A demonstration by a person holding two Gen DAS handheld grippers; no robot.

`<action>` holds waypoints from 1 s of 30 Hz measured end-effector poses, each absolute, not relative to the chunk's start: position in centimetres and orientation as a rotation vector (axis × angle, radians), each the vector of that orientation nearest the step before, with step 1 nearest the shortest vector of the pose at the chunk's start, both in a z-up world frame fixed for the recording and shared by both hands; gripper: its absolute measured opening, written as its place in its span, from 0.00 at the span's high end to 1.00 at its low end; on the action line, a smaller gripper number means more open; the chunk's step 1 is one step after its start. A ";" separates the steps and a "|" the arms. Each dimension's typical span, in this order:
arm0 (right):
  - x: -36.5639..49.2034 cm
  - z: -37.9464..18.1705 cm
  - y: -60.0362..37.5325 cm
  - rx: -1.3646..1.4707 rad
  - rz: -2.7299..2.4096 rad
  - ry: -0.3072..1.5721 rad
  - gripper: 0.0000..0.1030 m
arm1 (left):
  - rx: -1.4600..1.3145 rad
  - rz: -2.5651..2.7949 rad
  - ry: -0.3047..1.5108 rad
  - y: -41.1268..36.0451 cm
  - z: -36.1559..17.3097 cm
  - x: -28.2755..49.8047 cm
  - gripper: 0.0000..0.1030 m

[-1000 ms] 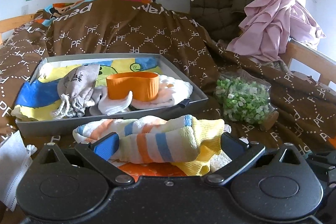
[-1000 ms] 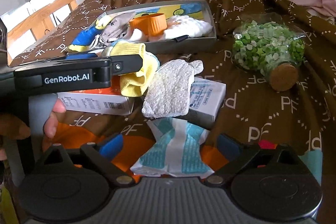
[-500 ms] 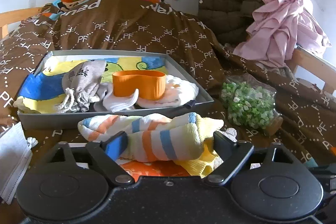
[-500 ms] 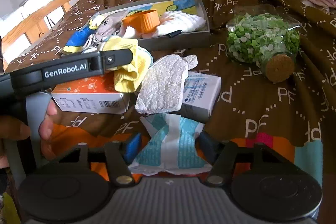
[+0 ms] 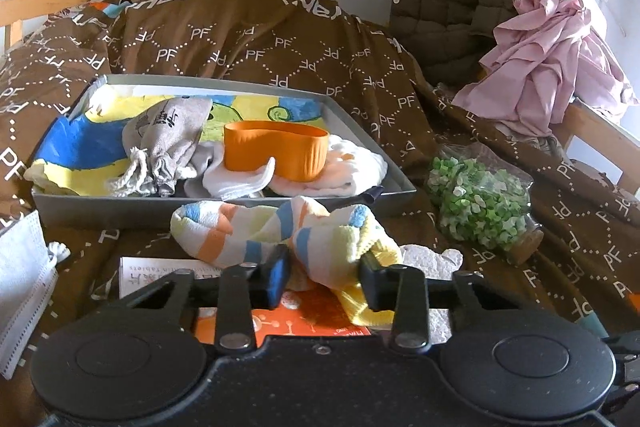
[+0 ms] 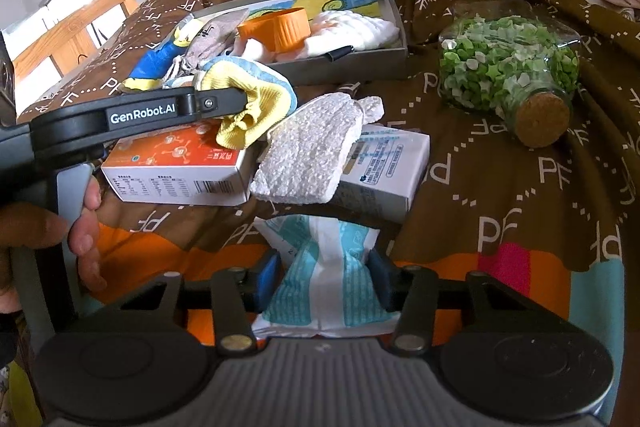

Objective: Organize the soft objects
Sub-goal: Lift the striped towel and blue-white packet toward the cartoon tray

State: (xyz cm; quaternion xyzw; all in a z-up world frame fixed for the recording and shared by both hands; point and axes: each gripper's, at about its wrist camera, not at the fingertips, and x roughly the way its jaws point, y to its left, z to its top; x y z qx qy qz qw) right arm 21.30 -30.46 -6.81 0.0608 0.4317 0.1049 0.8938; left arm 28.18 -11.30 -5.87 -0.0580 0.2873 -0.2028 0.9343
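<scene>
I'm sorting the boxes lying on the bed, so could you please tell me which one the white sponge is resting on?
The white-and-blue box, to the right of the orange-topped box; the white sponge leans across its left end, while the orange-topped one carries the striped towel.

From my remote seat: a terry-cloth striped towel (image 5: 288,231) bunched on a glossy cardboard orange box (image 6: 176,163), a coarse-grained white sponge (image 6: 308,151), a crinkly plastic tissue pack (image 6: 328,279), and a cork-stoppered glass jar (image 6: 516,75) on a matt woven brown bedspread (image 5: 256,43).
</scene>
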 end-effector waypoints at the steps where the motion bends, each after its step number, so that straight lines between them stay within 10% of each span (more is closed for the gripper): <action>1: 21.3 -6.8 -30.5 0.127 0.217 0.895 0.50 | -0.119 -0.417 0.591 -11.3 -5.9 28.2 0.69; 30: 20.4 -5.5 -30.4 0.281 0.416 0.840 0.56 | -0.115 -0.339 0.566 -8.6 -1.6 23.5 0.87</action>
